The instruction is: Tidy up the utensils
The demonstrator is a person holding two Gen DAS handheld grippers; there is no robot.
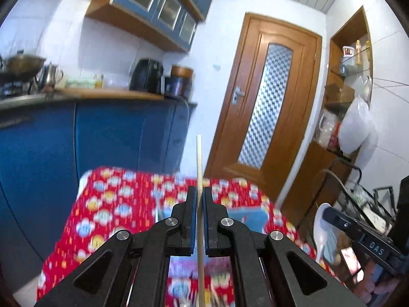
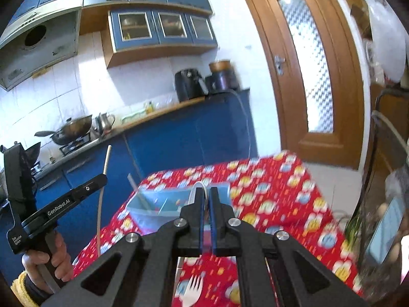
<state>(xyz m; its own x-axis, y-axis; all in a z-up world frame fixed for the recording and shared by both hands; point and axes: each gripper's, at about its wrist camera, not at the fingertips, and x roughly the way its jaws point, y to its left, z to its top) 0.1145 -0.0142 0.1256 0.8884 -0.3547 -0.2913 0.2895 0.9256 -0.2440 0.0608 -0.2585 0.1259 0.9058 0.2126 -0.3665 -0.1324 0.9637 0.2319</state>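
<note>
My left gripper [image 1: 200, 192] is shut on a pale wooden chopstick [image 1: 199, 158] that stands upright, raised above the red patterned table [image 1: 115, 204]. In the right wrist view the left gripper [image 2: 101, 177] and the chopstick [image 2: 105, 163] show at the left, beside the table. My right gripper [image 2: 206, 192] is shut on a white spoon [image 2: 198, 188], held over a light blue organizer box [image 2: 153, 204]. The spoon's white bowl [image 1: 322, 220] shows in the left wrist view at the right. A white plastic fork [image 2: 193, 290] lies on the cloth below my right gripper.
Blue kitchen cabinets [image 1: 115, 133] with a counter, wok [image 2: 72, 129], kettle and air fryer [image 1: 147, 75] stand behind the table. A wooden door [image 1: 268, 102] is at the back right. A cluttered rack [image 2: 383, 217] stands right of the table.
</note>
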